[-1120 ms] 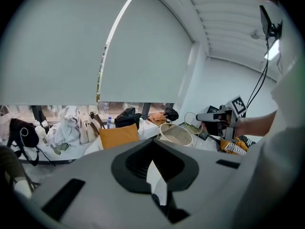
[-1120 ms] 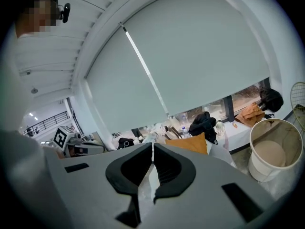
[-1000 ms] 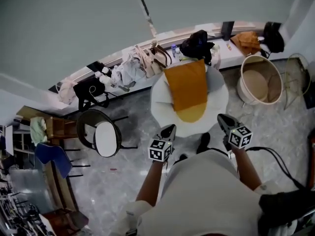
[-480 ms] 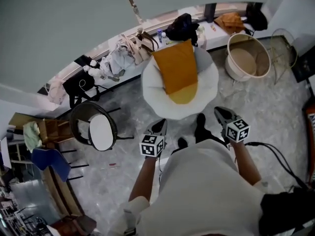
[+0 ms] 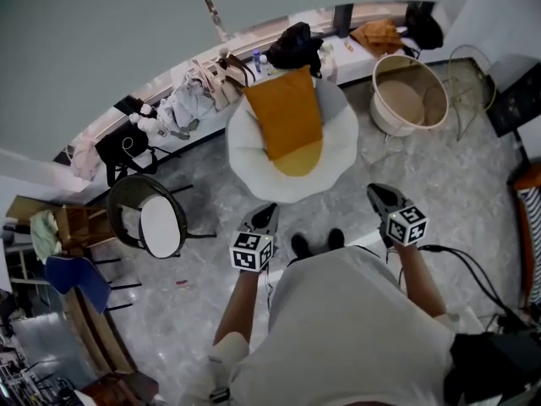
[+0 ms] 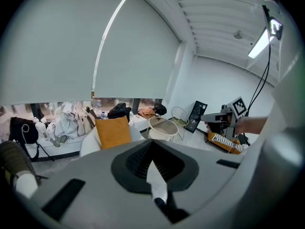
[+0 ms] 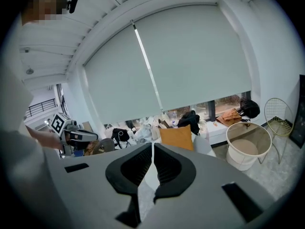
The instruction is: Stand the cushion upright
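An orange cushion (image 5: pixel 283 121) leans back against the backrest of a round white armchair (image 5: pixel 245 163). Its lower end rests on the seat. Both gripper views show the same orange cushion (image 6: pixel 113 131) (image 7: pixel 177 137) standing fairly upright, well ahead of the jaws. My left gripper (image 5: pixel 264 214) hangs shut and empty just short of the chair's front rim, left of my feet. My right gripper (image 5: pixel 378 194) is also shut and empty, off the chair's front right. Up close, the left gripper (image 6: pixel 151 146) and the right gripper (image 7: pixel 152 147) have their jaws together with nothing between them.
A round cream tub (image 5: pixel 404 100) and a wire side table (image 5: pixel 473 79) stand right of the armchair. A black chair with a white seat (image 5: pixel 156 225) stands to the left. Bags and bottles (image 5: pixel 199 100) line the window ledge behind.
The armchair and cushion have slid up and left in the head view. Both grippers, still shut, now sit a little further back from the chair's front rim.
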